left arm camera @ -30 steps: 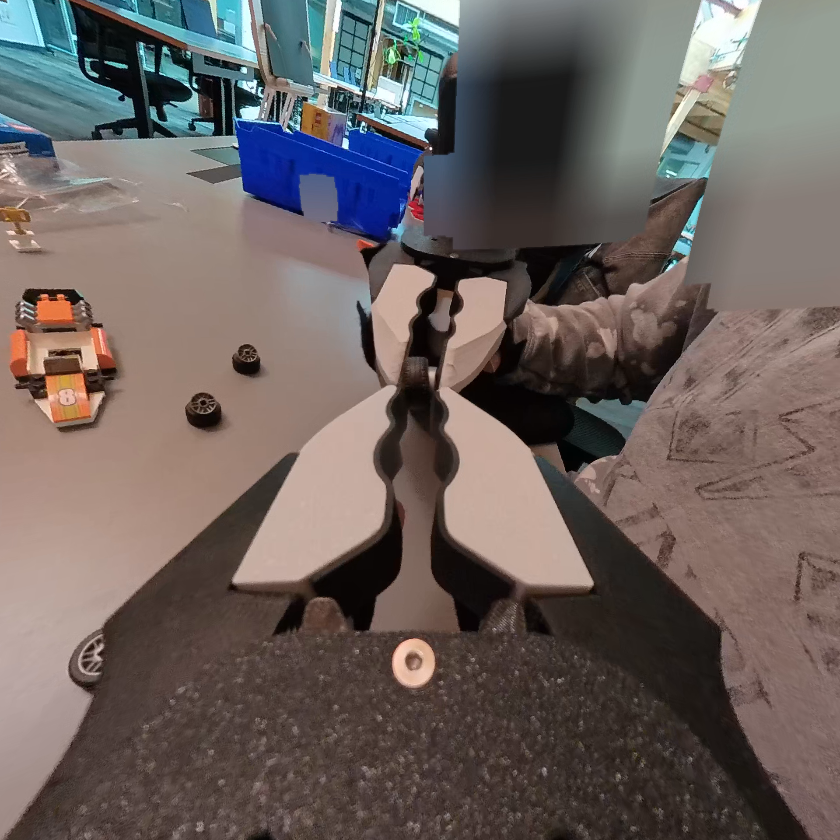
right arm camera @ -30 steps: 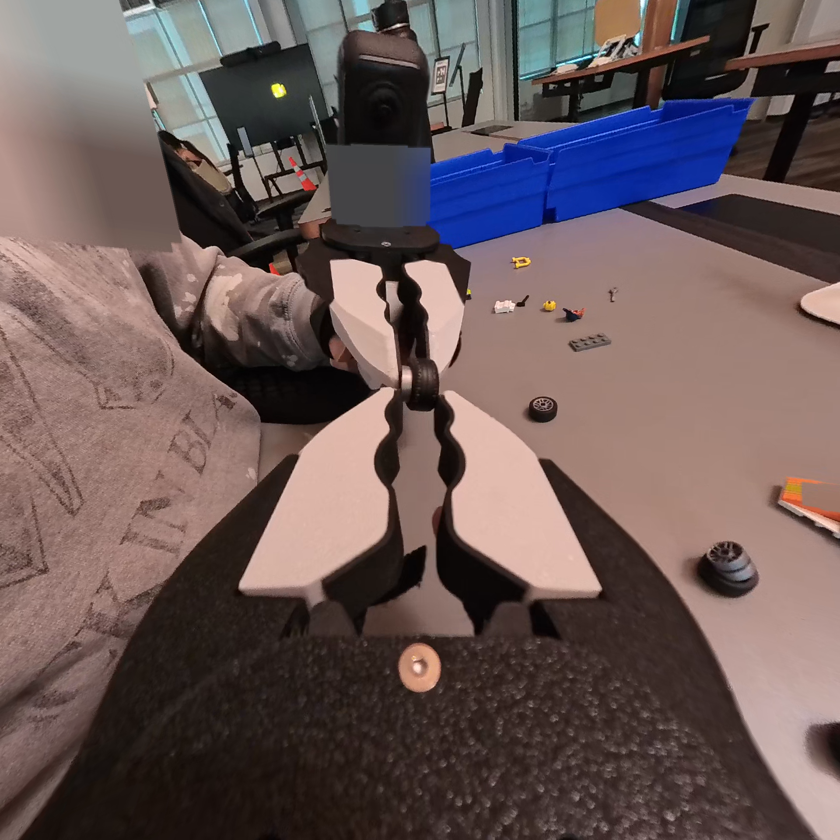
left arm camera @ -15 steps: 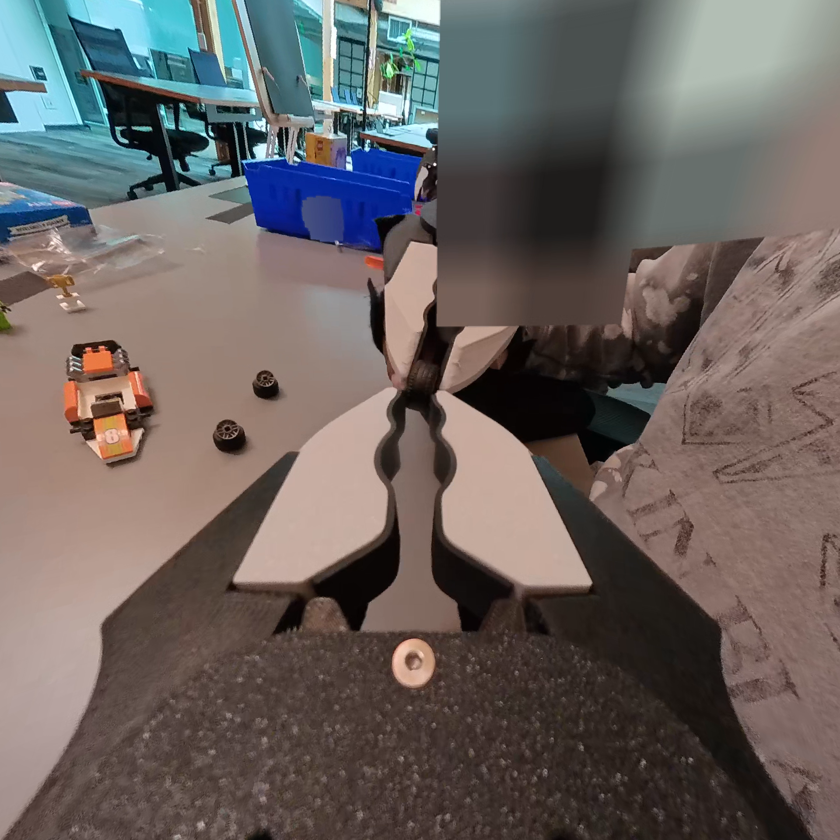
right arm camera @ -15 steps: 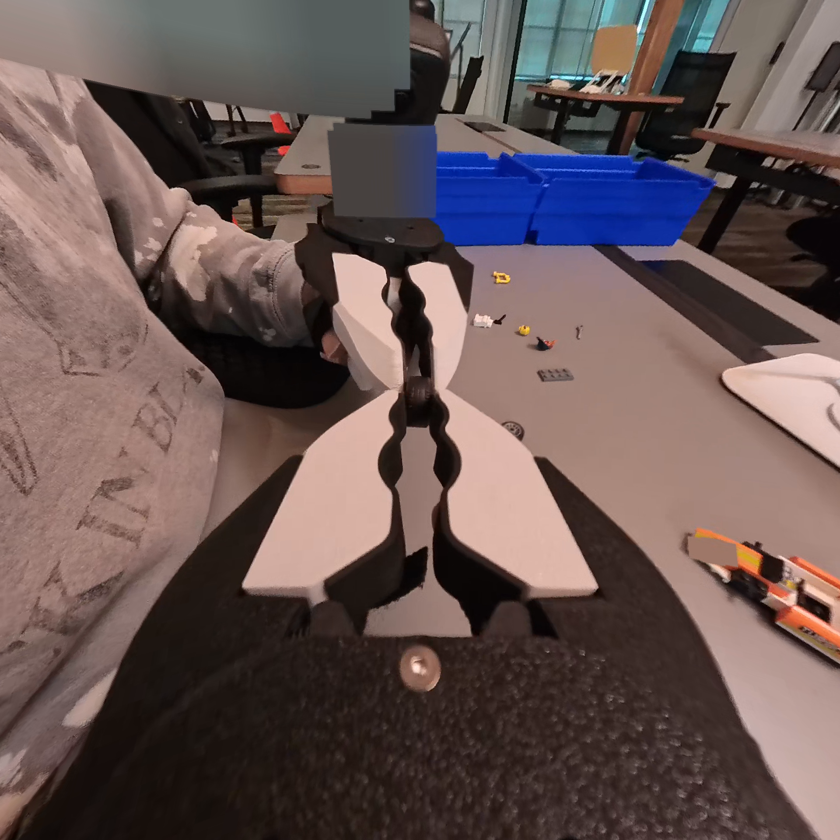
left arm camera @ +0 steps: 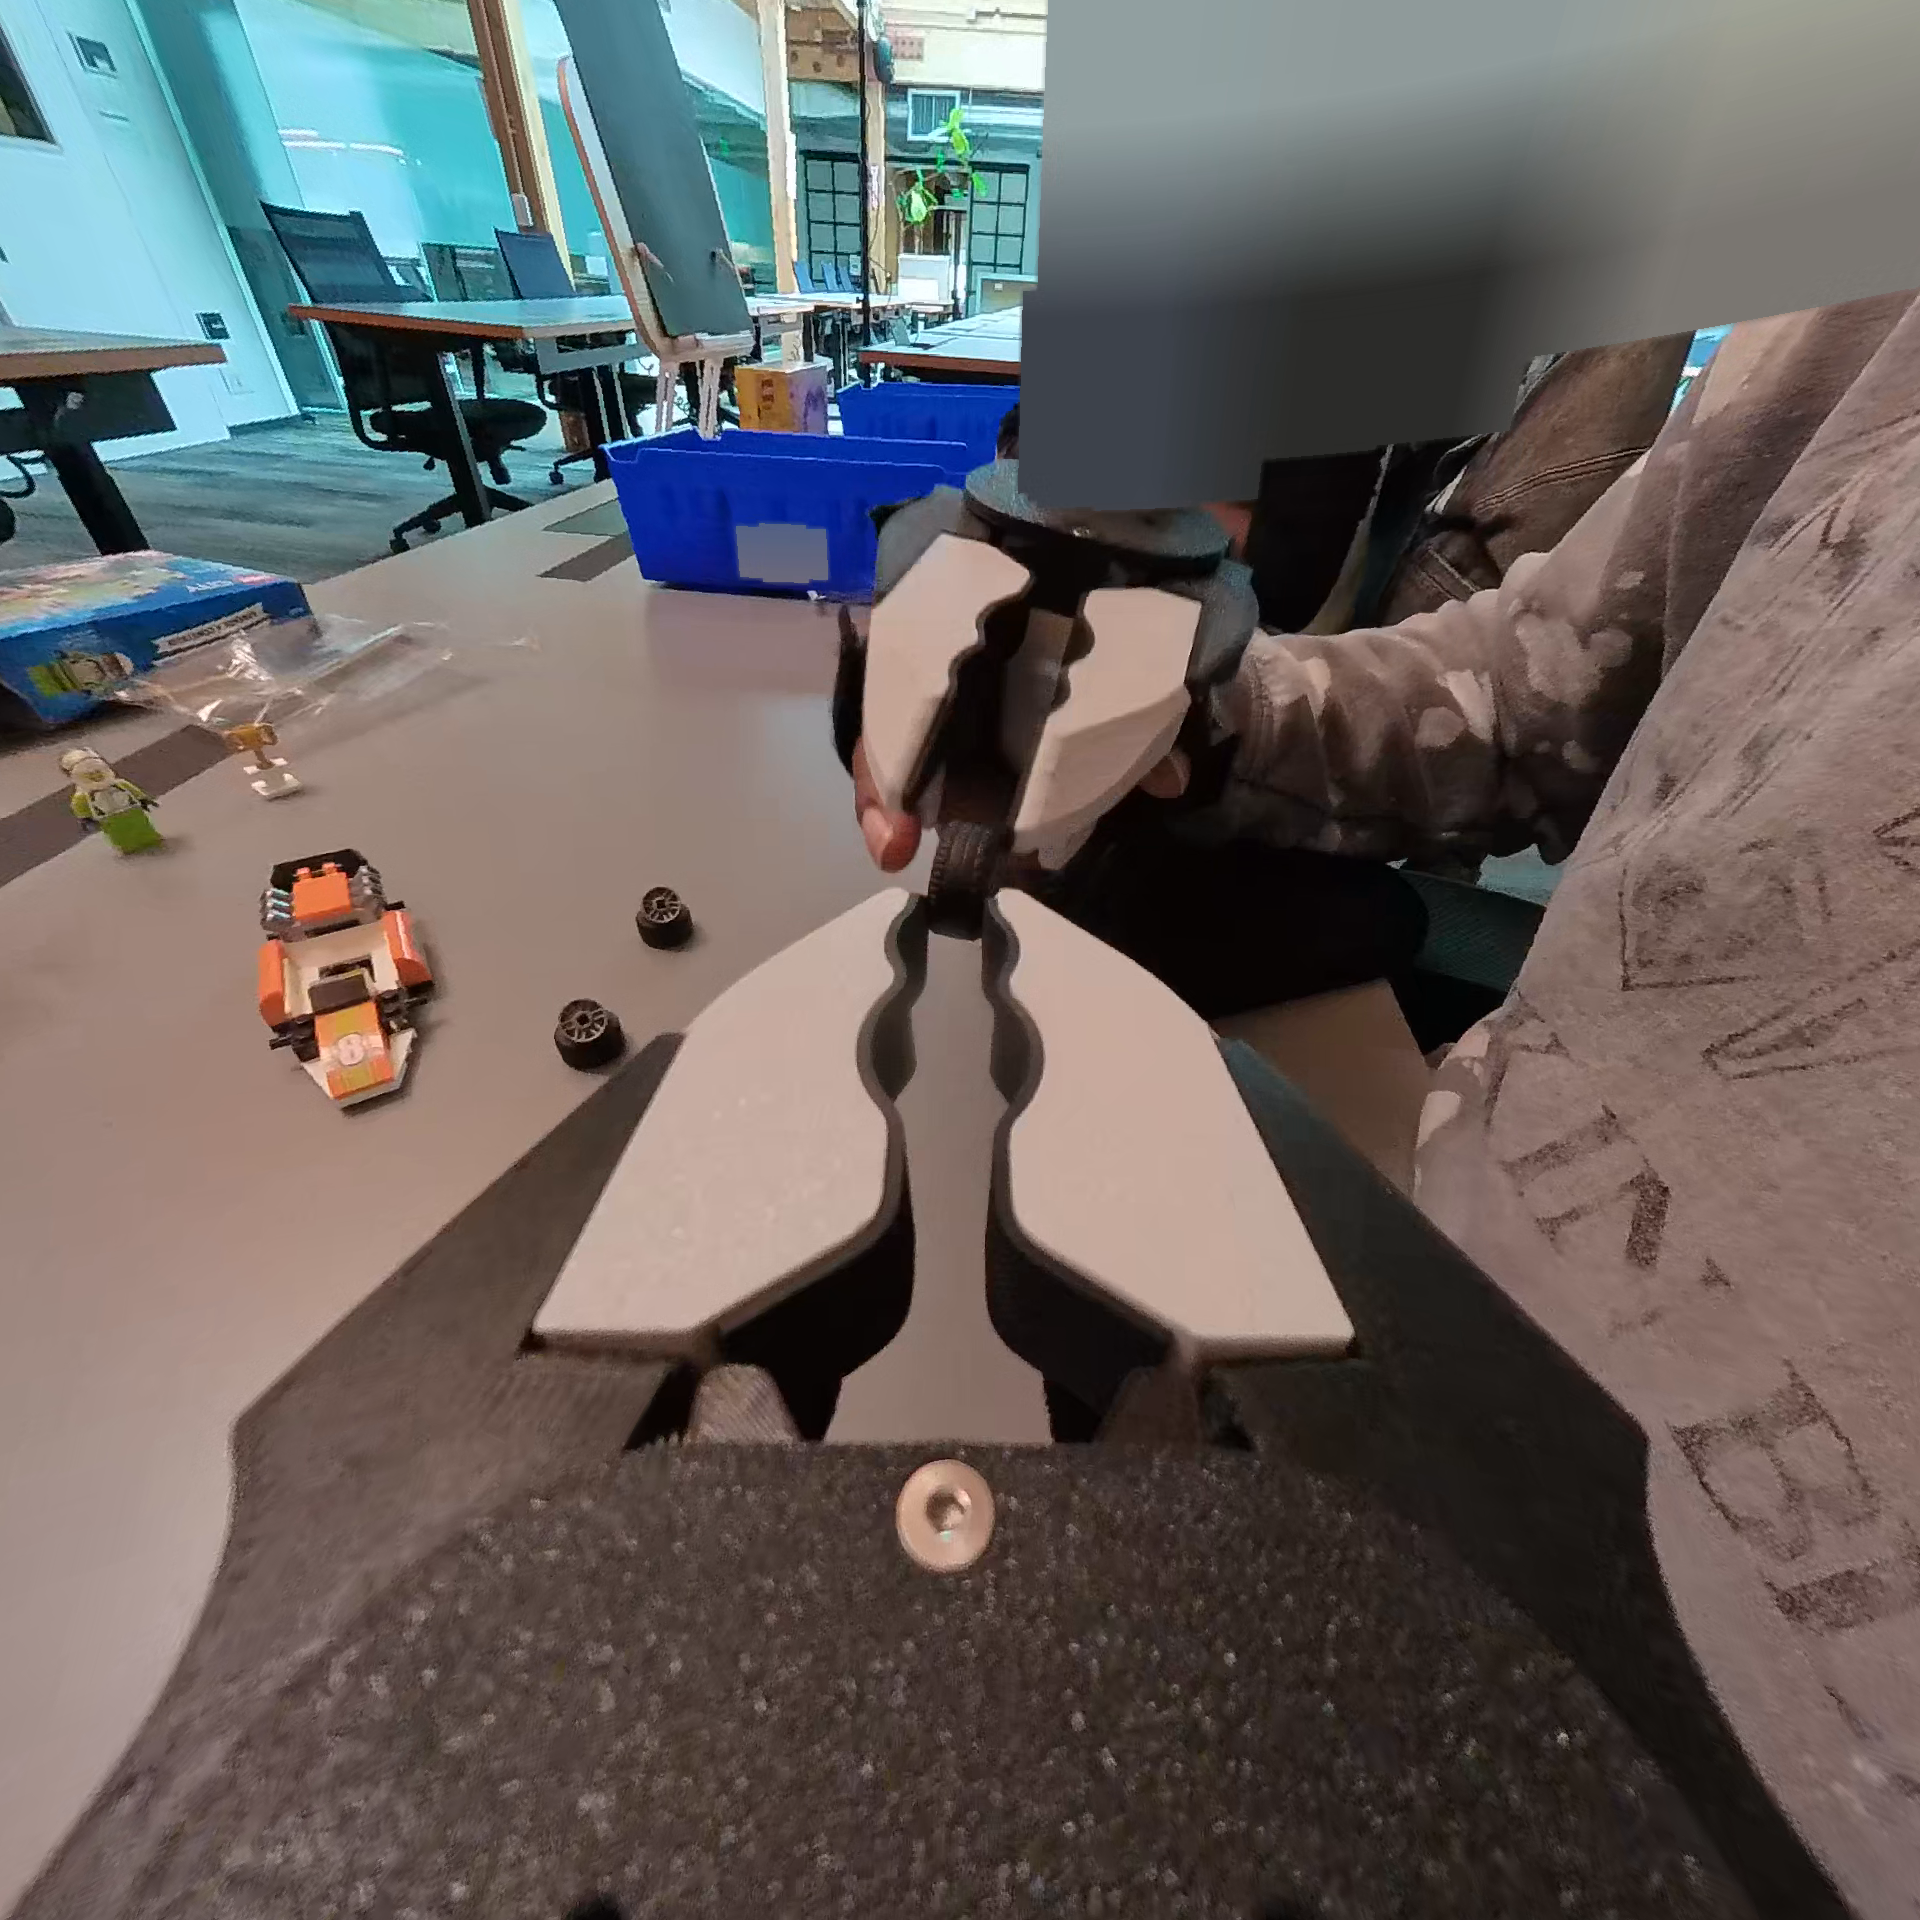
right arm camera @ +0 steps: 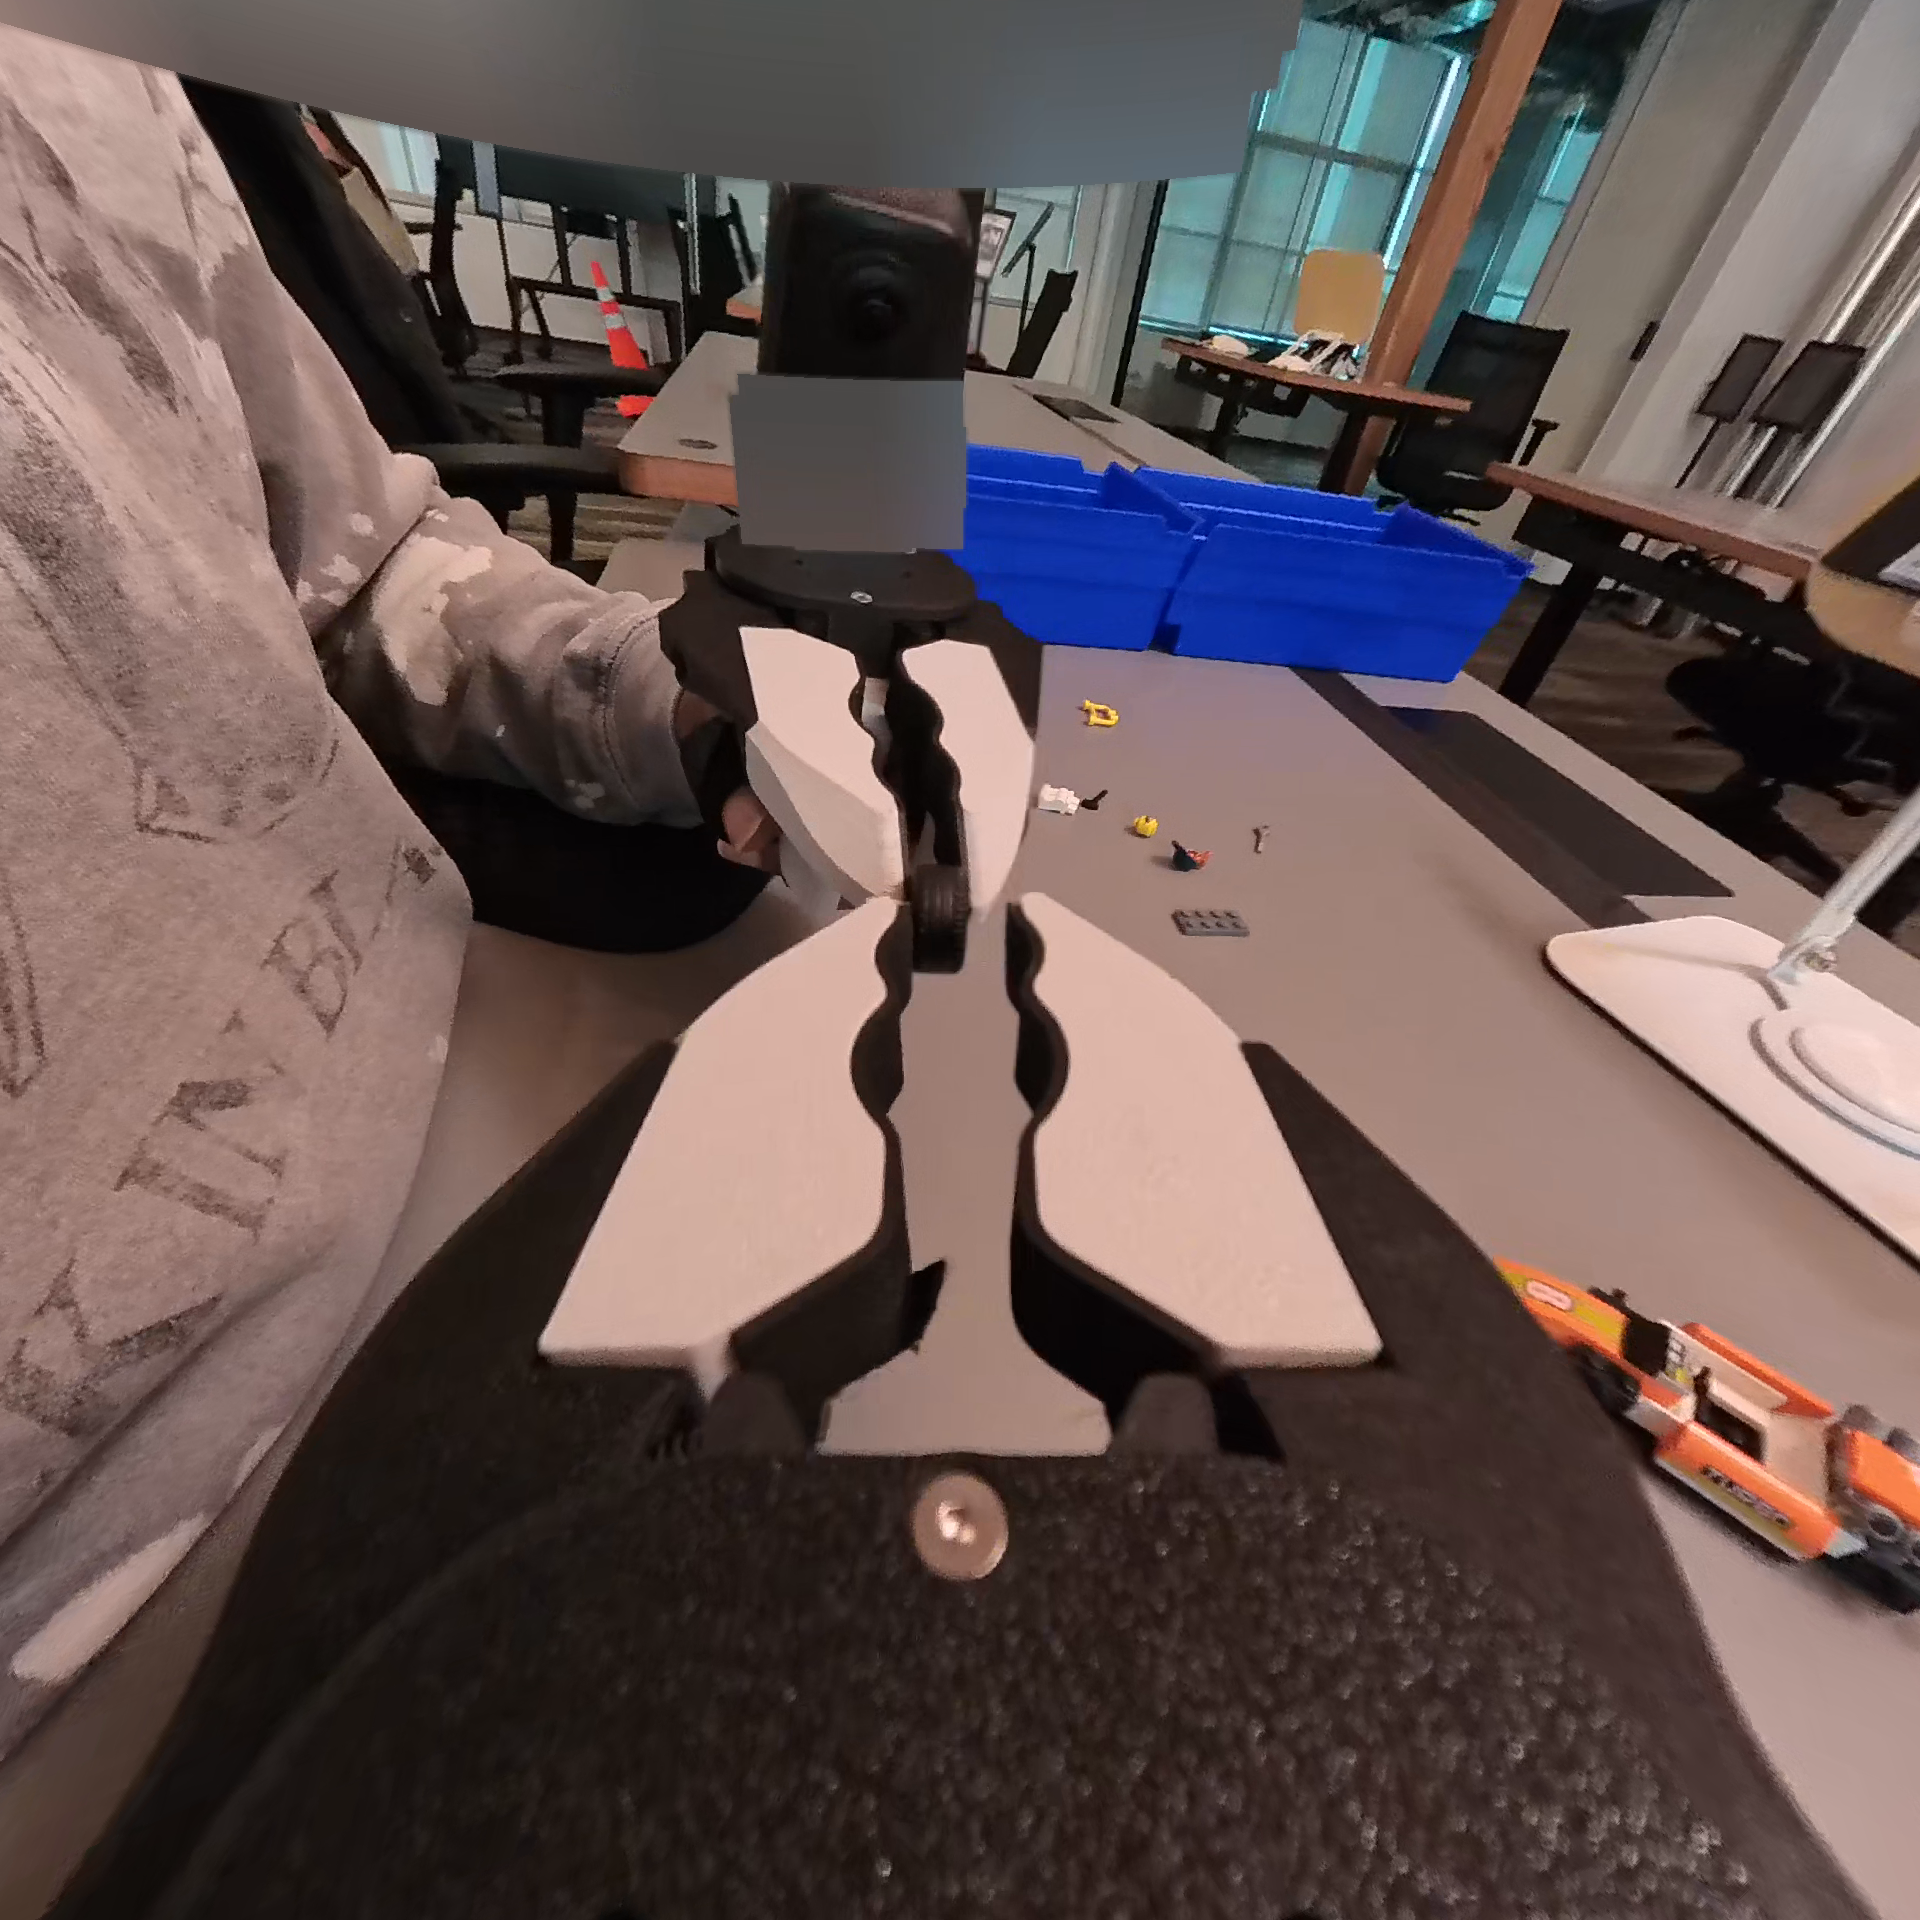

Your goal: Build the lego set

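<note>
A small black wheel (left arm camera: pixel 961 878) hangs in the air between my two grippers, which face each other tip to tip. My left gripper (left arm camera: pixel 951 909) is shut on the wheel. In the right wrist view the wheel (right arm camera: pixel 940 920) sits between the tips of my right gripper (right arm camera: pixel 956 906), whose jaws are slightly parted, with a gap at the right finger. The orange and white lego car (left arm camera: pixel 343 987) lies on the grey table (left arm camera: pixel 623 727) to the left; it also shows in the right wrist view (right arm camera: pixel 1714 1413). Two loose wheels (left arm camera: pixel 665 916) (left arm camera: pixel 590 1034) lie beside it.
A minifigure (left arm camera: pixel 109 800), a small trophy piece (left arm camera: pixel 265 753), a plastic bag (left arm camera: pixel 312 665) and a blue box (left arm camera: pixel 125 634) lie far left. Blue bins (right arm camera: pixel 1247 561) stand at the back. Small loose pieces (right arm camera: pixel 1144 826), a grey plate (right arm camera: pixel 1210 922) and a white lamp base (right arm camera: pixel 1745 1039) are on the right. My two grippers' fingertips are within a few centimetres of each other.
Both grippers stayed tip to tip on the wheel while both views swung round. My right gripper's jaws have parted a little. The left stays shut on the wheel.
</note>
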`<state>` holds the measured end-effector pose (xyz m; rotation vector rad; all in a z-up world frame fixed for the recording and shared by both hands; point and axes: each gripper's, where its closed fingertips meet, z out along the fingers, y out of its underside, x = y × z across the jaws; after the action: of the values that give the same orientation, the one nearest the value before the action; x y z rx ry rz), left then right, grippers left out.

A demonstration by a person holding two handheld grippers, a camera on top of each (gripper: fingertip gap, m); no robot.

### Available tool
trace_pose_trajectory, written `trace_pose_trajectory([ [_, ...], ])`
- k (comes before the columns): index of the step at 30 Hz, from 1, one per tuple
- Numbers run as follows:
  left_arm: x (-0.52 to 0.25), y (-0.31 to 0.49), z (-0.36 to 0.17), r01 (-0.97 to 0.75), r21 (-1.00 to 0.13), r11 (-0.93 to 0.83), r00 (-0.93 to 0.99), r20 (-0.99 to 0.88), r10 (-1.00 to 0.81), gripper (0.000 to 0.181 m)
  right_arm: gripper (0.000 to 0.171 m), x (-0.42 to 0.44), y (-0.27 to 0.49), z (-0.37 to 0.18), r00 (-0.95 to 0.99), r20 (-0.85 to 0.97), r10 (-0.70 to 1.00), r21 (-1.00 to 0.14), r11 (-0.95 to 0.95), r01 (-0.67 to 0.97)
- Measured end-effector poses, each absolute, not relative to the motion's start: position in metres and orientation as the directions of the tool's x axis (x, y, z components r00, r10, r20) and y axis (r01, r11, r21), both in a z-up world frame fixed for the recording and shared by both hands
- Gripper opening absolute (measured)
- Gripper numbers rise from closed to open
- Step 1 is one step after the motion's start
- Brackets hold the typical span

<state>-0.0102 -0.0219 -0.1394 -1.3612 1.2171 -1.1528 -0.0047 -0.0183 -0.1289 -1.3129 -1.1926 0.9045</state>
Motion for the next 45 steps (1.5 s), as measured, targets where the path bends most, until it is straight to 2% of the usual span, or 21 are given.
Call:
trace_pose_trajectory([
  [5, -0.010, -0.021, -0.146, -0.140, -0.989, -0.038, 0.071, 0.028, -0.997, 0.010, 0.017, 0.019, -0.007, -0.125, 0.238, 0.087, 0.967, -0.987, 0.052, 0.151],
  [11, -0.010, -0.022, -0.152, -0.175, -0.984, 0.034, 0.070, -0.047, -0.996, 0.010, 0.017, 0.035, -0.026, -0.181, 0.141, 0.063, 0.988, -0.897, -0.006, 0.442],
  [17, -0.007, -0.026, -0.158, -0.198, -0.977, 0.084, 0.053, -0.096, -0.994, 0.010, 0.017, 0.034, -0.042, -0.212, 0.083, 0.051, 0.995, -0.839, -0.003, 0.545],
  [28, -0.005, -0.035, -0.165, -0.227, -0.953, 0.200, 0.016, -0.209, -0.978, 0.010, 0.016, 0.029, -0.040, -0.215, 0.070, 0.091, 0.993, -0.838, 0.038, 0.545],
  [37, -0.001, -0.042, -0.171, -0.261, -0.843, 0.471, 0.004, -0.489, -0.872, 0.010, 0.016, 0.019, -0.041, -0.175, 0.110, 0.306, 0.946, -0.888, 0.241, 0.393],
  [41, -0.001, -0.042, -0.171, -0.258, -0.842, 0.473, 0.004, -0.490, -0.872, 0.010, 0.016, 0.019, -0.042, -0.181, 0.094, 0.314, 0.945, -0.869, 0.247, 0.429],
  [45, -0.004, -0.038, -0.171, -0.275, -0.828, 0.489, 0.010, -0.511, -0.860, 0.010, 0.016, 0.027, -0.043, -0.214, 0.039, 0.238, 0.971, -0.799, 0.173, 0.575],
])
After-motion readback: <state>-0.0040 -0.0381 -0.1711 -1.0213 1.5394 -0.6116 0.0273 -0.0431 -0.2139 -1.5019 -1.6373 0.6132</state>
